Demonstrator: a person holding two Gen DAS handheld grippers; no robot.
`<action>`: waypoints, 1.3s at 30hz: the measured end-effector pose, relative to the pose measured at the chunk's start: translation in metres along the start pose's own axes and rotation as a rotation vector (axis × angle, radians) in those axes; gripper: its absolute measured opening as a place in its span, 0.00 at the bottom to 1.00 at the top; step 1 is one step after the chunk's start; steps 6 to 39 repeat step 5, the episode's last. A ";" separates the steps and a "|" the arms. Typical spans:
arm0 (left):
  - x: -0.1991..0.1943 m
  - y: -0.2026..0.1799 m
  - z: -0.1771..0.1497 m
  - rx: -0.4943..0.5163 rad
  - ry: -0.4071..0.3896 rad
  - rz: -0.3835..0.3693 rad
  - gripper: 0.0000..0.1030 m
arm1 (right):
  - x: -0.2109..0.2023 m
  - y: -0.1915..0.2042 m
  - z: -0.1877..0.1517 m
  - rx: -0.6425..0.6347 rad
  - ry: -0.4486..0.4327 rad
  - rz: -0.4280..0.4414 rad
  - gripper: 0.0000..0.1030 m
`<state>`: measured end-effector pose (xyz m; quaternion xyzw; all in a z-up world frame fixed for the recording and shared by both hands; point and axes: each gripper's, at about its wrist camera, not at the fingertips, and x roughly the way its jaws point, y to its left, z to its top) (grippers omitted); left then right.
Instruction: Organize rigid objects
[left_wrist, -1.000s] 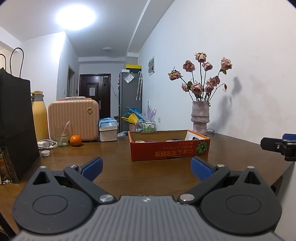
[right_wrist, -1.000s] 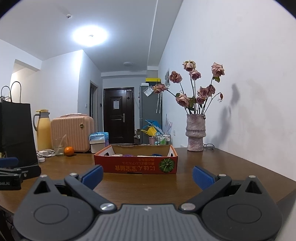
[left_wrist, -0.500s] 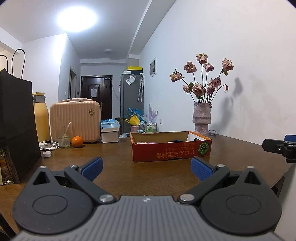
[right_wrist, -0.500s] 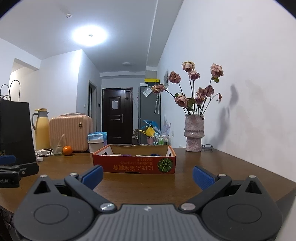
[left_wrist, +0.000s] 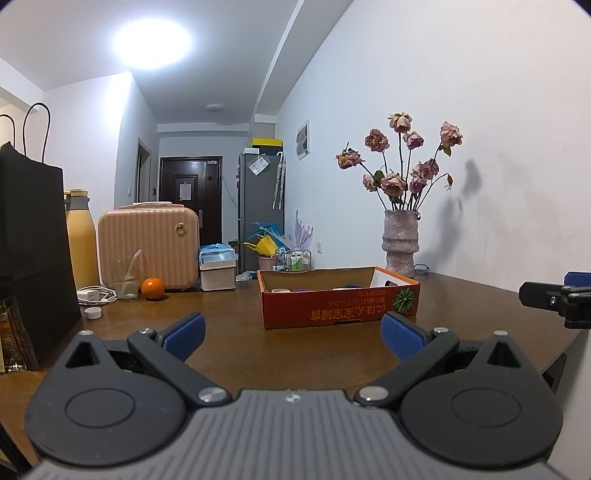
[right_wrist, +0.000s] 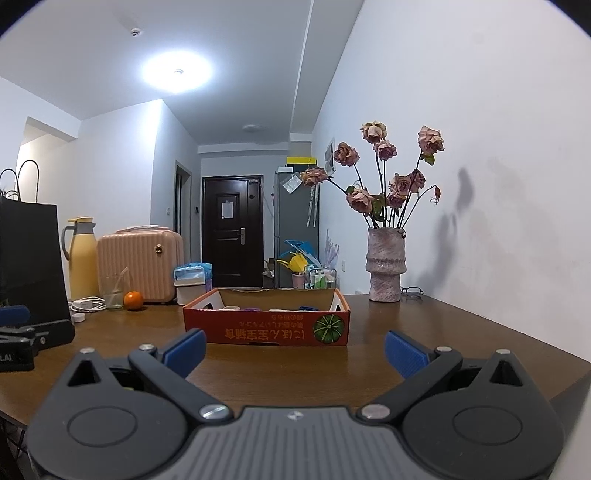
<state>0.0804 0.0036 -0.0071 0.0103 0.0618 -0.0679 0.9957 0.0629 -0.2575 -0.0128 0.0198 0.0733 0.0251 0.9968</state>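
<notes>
Still both tongs, left (left_wrist: 291, 334) & right (right_wrist: 293, 350), gape empty; red box (right_wrist: 266, 328) sits slightly lower vs before.

White walls (left_wrist: 461, 92), dark door (right_wrist: 232, 230), ceiling light (left_wrist: 152, 45).

Sitting on the brown wooden table (left_wrist: 236, 354) are one shallow red cardboard box (left_wrist: 340, 308), one ribbed pink hard-shell case (left_wrist: 147, 247), one yellow insulated jug (left_wrist: 81, 236), one clear drinking glass (left_wrist: 125, 278), one round orange fruit (left_wrist: 152, 288), one small white bottle cap (left_wrist: 92, 313) and one black paper bag (left_wrist: 31, 258) standing at nine o'clock. At two o'clock one mottled pink ceramic vase (left_wrist: 400, 242) is holding roughly nine faded pink roses (left_wrist: 402, 162). Small items are lying inside the box; their number cannot be told.
</notes>
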 end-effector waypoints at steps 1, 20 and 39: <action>0.000 0.000 0.000 0.000 -0.001 0.003 1.00 | 0.000 0.000 0.000 0.000 0.001 0.001 1.00; 0.001 0.001 -0.002 -0.012 0.004 -0.005 1.00 | 0.002 -0.001 -0.002 0.000 0.006 0.004 1.00; 0.001 0.001 -0.002 -0.012 0.004 -0.005 1.00 | 0.002 -0.001 -0.002 0.000 0.006 0.004 1.00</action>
